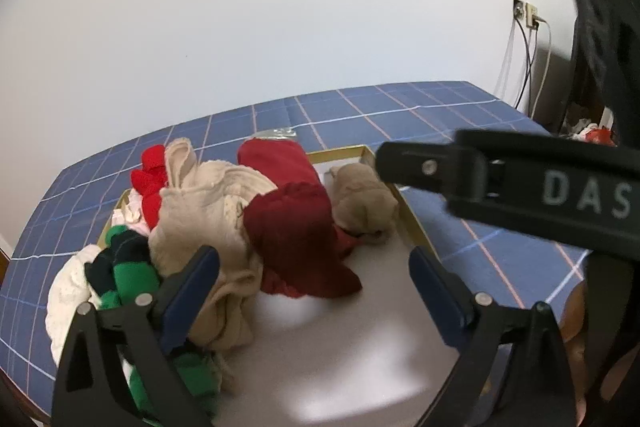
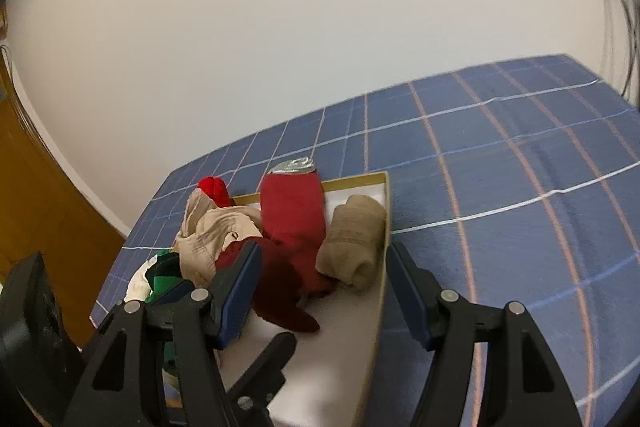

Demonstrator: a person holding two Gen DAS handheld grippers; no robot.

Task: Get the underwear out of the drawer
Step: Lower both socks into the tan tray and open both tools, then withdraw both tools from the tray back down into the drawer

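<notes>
Left wrist view: my left tool (image 1: 312, 291) gapes empty over soft, light dark red underwear (image 1: 296, 239) — pinch a raised fold.

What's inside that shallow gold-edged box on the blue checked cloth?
The box holds a heap of clothes: a rolled tan piece, dark red garments, a beige one, and bright red and green-and-black ones at its left end. Whatever lies beneath the heap is covered.

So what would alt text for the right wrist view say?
An open two-finger gripper hovers over a shallow drawer tray on a blue checked cloth, empty-jawed. Inside lie dark red underwear, a rolled tan piece and beige garments.
</notes>
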